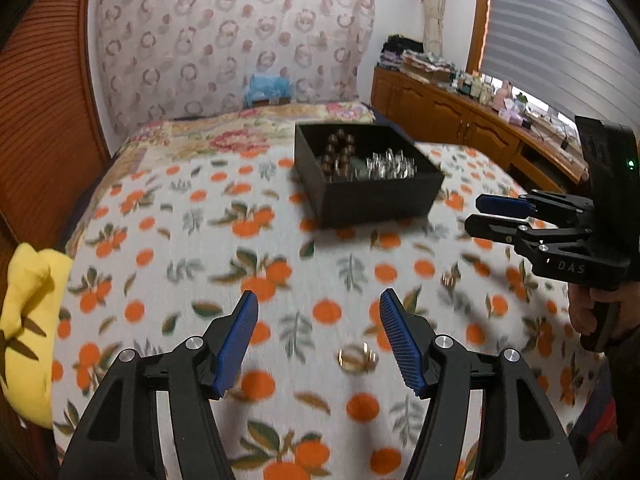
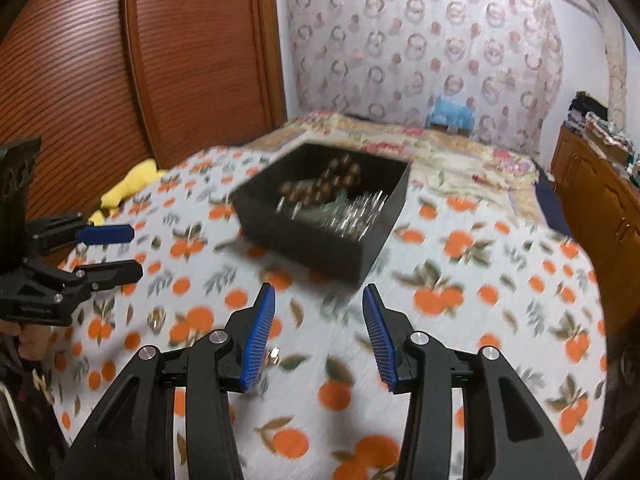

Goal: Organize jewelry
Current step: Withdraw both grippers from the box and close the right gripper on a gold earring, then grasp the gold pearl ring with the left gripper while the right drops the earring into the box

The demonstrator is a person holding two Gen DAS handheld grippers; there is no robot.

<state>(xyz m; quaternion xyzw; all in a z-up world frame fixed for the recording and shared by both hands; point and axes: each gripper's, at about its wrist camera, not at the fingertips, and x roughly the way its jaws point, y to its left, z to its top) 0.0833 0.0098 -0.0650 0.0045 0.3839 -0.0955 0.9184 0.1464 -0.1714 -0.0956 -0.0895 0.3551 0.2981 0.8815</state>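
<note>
A black open box (image 1: 376, 196) sits on the orange-print blanket and holds brown beads (image 1: 338, 152) and clear crystal pieces (image 1: 390, 166); it also shows in the right wrist view (image 2: 320, 240). A gold ring (image 1: 357, 357) lies on the blanket just below and between my left gripper's fingers; it shows in the right wrist view (image 2: 157, 317) too. A smaller shiny piece (image 1: 447, 280) lies further right, and shows in the right wrist view (image 2: 273, 355). My left gripper (image 1: 318, 300) is open and empty. My right gripper (image 2: 318, 294) is open and empty, short of the box.
A yellow cloth (image 1: 28, 320) lies at the bed's left edge by the wooden slatted wardrobe (image 2: 120, 60). A wooden sideboard (image 1: 460, 120) with clutter runs along the right. A floral quilt (image 1: 240, 132) covers the far bed.
</note>
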